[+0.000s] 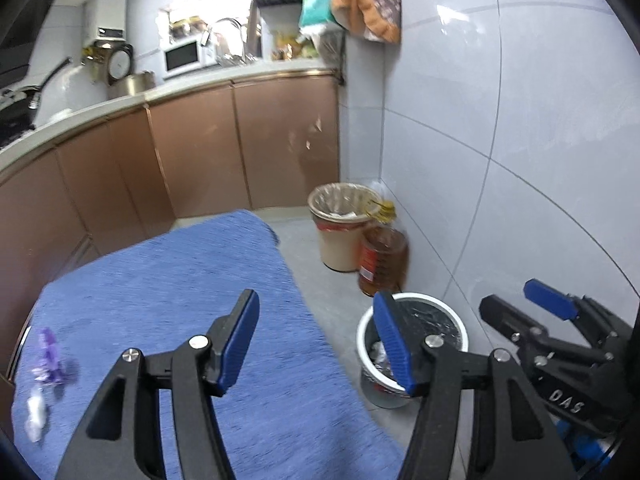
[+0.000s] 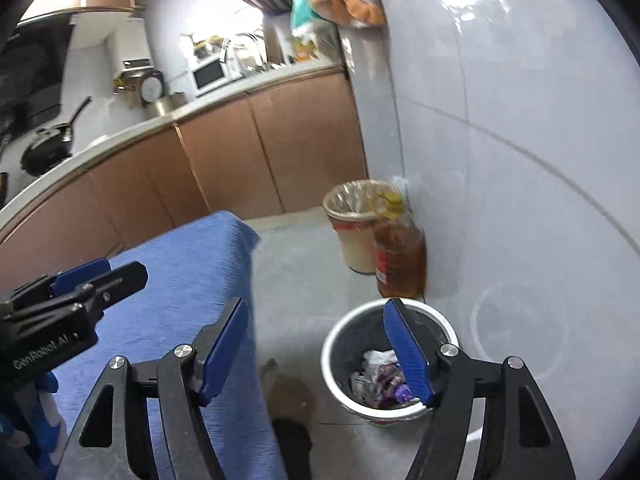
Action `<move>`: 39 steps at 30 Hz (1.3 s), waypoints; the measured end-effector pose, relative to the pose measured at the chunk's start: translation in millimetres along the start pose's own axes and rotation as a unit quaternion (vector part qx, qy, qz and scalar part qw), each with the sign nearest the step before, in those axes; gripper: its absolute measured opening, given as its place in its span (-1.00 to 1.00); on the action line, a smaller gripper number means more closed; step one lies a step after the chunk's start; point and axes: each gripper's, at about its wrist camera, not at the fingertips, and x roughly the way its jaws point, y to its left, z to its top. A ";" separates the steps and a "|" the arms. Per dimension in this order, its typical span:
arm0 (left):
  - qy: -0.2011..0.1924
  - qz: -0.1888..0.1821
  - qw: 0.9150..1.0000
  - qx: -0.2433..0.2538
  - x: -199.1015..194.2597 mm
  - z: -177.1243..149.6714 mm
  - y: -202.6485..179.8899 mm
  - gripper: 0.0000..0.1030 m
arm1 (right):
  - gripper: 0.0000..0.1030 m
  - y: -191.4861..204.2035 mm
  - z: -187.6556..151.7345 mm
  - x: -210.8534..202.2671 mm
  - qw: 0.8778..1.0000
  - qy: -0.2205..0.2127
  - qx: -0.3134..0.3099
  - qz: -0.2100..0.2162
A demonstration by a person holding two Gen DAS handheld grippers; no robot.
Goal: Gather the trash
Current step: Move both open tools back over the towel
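I see both views bright and evenly lit, with the strongest light from the far window, which blows out to white above the microwave. Glare streaks the glossy wall tiles on the right. Motion blur smears the blue cloth, the oil bottle and the far counter clutter. The fisheye bends the counter edge and tile seams, and black vignetting rims the corners. A soft shadow lies beside the cloth on the floor.
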 end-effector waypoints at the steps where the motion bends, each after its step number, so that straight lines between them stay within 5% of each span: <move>1: -0.005 0.003 1.000 -0.002 -6.8 -1.1 4.4 0.15 | 0.36 6.0 1.5 -4.7 1.000 -0.005 -0.004 0.004; 23: -0.078 0.056 0.995 -0.034 -105.3 -31.6 73.9 0.28 | 0.77 87.8 4.5 -60.1 0.996 -0.048 -0.077 0.026; 27: -0.088 0.066 0.993 -0.039 -120.9 -39.7 84.1 0.43 | 0.81 98.9 3.2 -67.0 0.994 -0.053 -0.087 0.033; 39: -0.113 0.096 0.988 -0.041 -162.8 -53.8 89.4 0.44 | 0.86 126.8 -4.0 -99.7 0.989 -0.079 -0.108 0.059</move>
